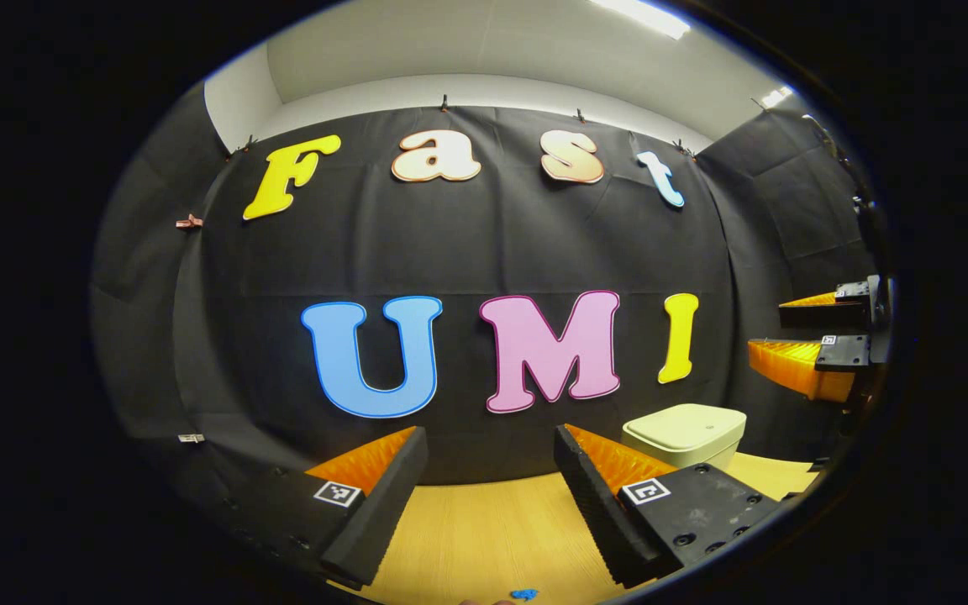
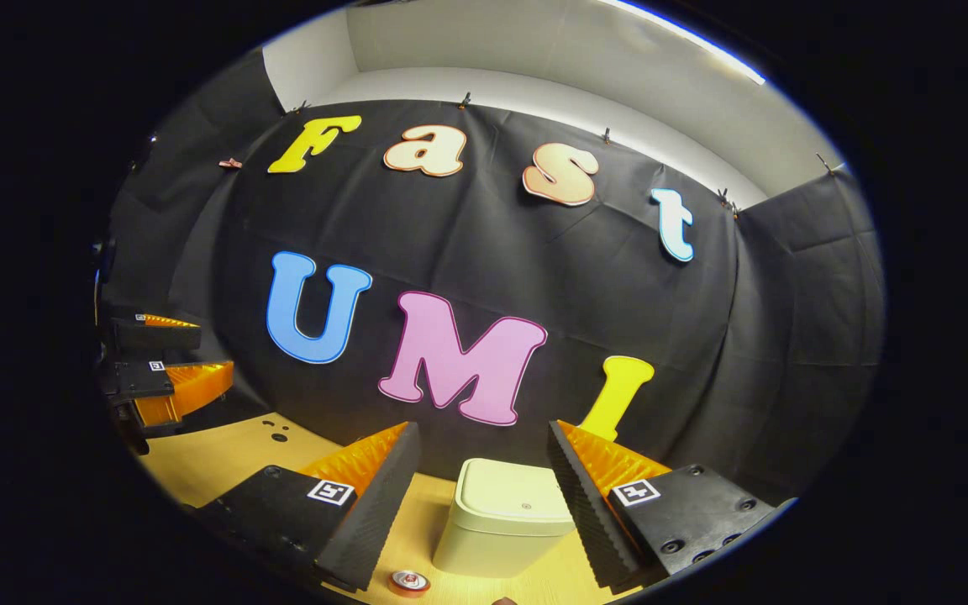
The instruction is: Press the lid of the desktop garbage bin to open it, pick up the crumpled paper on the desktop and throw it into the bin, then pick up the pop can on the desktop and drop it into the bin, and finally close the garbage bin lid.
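Nothing is done yet: the bin (image 2: 505,517) has its lid (image 2: 511,497) down, both grippers' jaws spread and empty, the can (image 2: 409,581) waiting on the table (image 2: 215,458).

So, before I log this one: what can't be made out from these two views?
- Pop can, right gripper view: cut off by the bottom edge; just its top visible.
- Garbage bin, right gripper view: right side hidden behind the right gripper.
- Blue scrap, left gripper view: too small to identify.
- Bin contents: hidden under its closed lid.
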A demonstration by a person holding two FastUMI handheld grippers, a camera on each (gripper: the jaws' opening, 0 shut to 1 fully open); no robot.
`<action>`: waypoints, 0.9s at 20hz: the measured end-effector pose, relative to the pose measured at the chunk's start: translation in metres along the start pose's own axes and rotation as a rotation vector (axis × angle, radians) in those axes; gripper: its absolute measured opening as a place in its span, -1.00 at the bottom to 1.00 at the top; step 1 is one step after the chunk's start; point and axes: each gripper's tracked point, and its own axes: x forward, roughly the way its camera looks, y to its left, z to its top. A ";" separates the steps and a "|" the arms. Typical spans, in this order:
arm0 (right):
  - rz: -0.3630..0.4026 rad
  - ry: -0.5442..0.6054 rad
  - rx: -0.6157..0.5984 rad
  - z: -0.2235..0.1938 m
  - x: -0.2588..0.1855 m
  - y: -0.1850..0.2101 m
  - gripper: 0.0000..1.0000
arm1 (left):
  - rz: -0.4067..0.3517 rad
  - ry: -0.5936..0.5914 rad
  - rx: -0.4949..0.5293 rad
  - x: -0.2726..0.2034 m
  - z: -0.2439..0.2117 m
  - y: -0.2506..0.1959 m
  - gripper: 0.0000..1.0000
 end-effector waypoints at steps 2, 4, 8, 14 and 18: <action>0.008 0.018 0.023 -0.004 0.005 -0.001 0.89 | -0.001 0.002 0.001 0.004 0.000 -0.004 0.94; 0.009 0.033 0.049 -0.006 0.009 -0.004 0.72 | -0.005 0.011 0.002 0.007 -0.003 -0.006 0.94; -0.011 0.101 0.026 -0.025 0.024 -0.018 0.27 | -0.001 0.013 0.001 0.010 -0.005 -0.006 0.94; 0.074 0.284 0.129 -0.067 0.051 -0.018 -0.63 | 0.020 0.029 -0.010 0.011 -0.015 0.001 0.94; 0.015 0.377 0.153 -0.106 0.076 -0.051 -0.89 | 0.043 0.035 -0.021 0.009 -0.019 0.004 0.94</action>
